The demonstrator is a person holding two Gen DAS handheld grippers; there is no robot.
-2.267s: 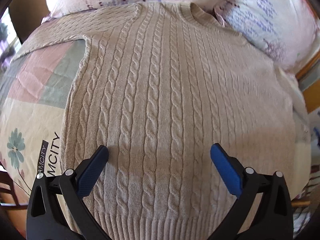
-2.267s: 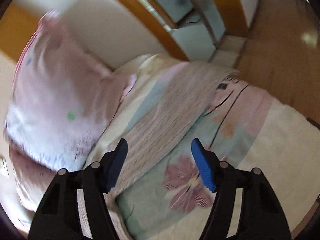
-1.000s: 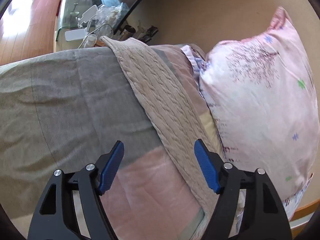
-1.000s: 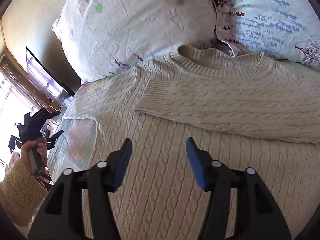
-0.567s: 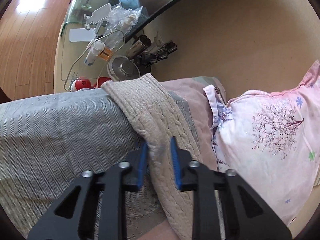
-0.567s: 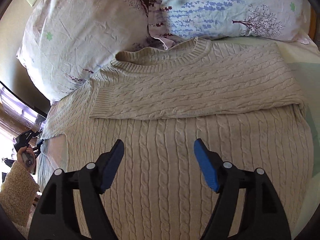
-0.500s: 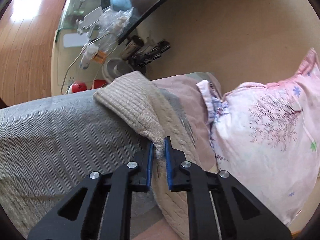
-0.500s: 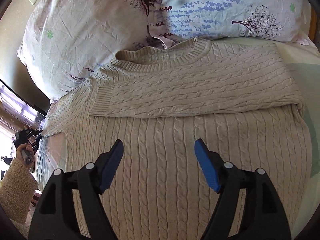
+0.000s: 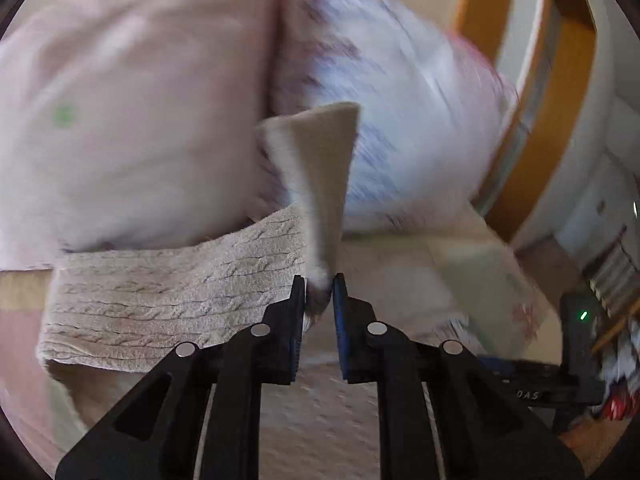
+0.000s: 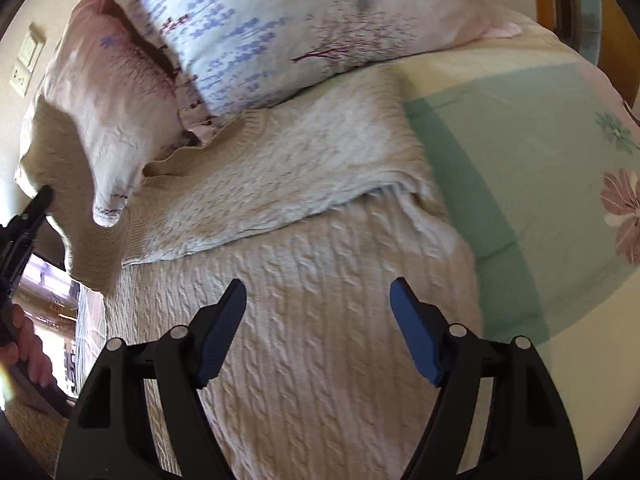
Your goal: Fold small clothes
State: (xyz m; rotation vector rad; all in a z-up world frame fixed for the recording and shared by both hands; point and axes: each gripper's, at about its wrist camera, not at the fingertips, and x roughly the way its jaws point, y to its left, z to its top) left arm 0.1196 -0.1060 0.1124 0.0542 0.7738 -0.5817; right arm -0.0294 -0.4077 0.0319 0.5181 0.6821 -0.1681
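Your left gripper (image 9: 319, 294) is clamped on the cuff of the sweater's sleeve (image 9: 320, 168), which now stands lifted in front of the two pillows (image 9: 132, 120), no longer draped over the bed's edge. The view is blurred, so how much knit sits between the pads is unclear. Your right gripper (image 10: 318, 308) hovers wide apart above the cable-knit sweater (image 10: 320, 320), which lies flat on the floral bedspread (image 10: 520, 184), its other sleeve folded across the chest.

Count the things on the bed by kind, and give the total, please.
Sweaters: 1
Pillows: 2
Total: 3
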